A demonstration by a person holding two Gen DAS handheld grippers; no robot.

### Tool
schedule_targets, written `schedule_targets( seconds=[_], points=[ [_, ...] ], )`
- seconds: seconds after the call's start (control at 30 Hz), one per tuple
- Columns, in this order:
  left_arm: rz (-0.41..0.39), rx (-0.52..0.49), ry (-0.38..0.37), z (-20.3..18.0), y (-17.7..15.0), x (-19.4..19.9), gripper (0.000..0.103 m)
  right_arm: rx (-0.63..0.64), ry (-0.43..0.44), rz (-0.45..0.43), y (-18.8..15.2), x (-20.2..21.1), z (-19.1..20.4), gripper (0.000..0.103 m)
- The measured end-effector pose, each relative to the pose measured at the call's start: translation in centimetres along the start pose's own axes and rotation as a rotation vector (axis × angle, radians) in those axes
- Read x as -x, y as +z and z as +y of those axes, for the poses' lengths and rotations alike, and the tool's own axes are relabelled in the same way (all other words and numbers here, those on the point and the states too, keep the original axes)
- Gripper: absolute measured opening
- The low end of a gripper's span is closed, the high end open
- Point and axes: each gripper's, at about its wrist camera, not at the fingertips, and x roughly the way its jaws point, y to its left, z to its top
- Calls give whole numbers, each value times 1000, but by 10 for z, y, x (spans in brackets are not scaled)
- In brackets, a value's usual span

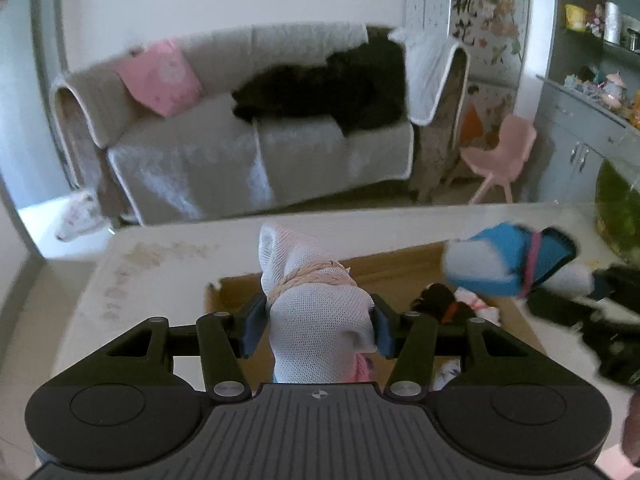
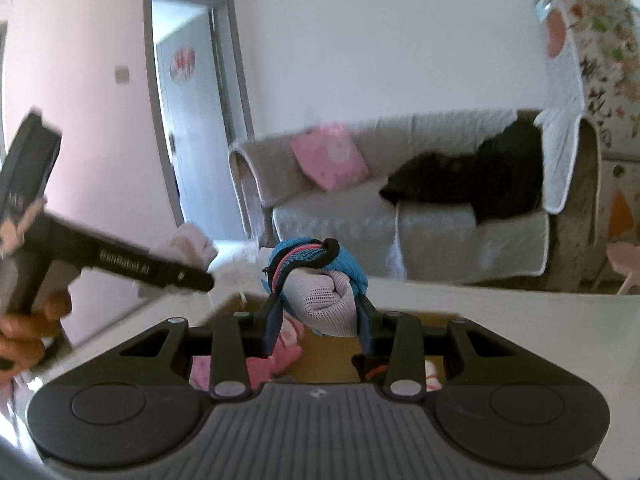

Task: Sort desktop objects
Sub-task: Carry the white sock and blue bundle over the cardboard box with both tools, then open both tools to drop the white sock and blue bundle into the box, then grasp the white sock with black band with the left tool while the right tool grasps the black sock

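Observation:
My left gripper [image 1: 318,326] is shut on a white mesh sock bundle [image 1: 316,304] tied with pink cord, held above an open cardboard box [image 1: 400,268] on the white table. My right gripper [image 2: 320,324] is shut on a blue and white sock bundle [image 2: 320,280] with a pink band, also above the box [image 2: 320,356]. That blue bundle [image 1: 508,258] and the right gripper show at the right of the left wrist view. The left gripper's body [image 2: 120,264] and the hand holding it show at the left of the right wrist view.
Inside the box lie pink items [image 2: 284,344] and a black item with red [image 1: 444,304]. The white table [image 1: 160,264] has stains at its left. Beyond it stand a grey sofa [image 1: 248,148], a pink child's chair [image 1: 500,156] and a fish tank [image 1: 618,208].

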Motion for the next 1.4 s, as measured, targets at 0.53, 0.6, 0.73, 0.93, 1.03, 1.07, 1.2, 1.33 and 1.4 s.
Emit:
schedule_targets(
  seconds=[0.53,0.6,0.73,0.93,1.03,1.07,1.2,1.33,1.4],
  points=[
    [188,174,-58,65,3,-109,99,124,-98,211,-27,-83,22,41],
    [187,220,-74,73,2,-104,102,117,-102,188,-25,-74,23,44],
    [140,226,-68,76,0,-74,102,97,-98,102,-13,-34,24,60],
    [26,163,-66,66,-25,10,103,33,-100,-28,-17,65,16,69],
    [-12,125,-27,51,-54,50,103,23,-114,-24,-37,105,13,69],
    [-24,118,-23,46,-67,63,103,22,-116,-18,-45,115,13,69],
    [-20,103,-13,32,-121,92,103,6,-73,6,-75,136,20,70],
    [34,89,14,21,-163,94,103,43,21,50,-91,124,35,72],
    [54,93,6,18,-178,93,103,51,60,76,-101,122,41,72]
  ],
)
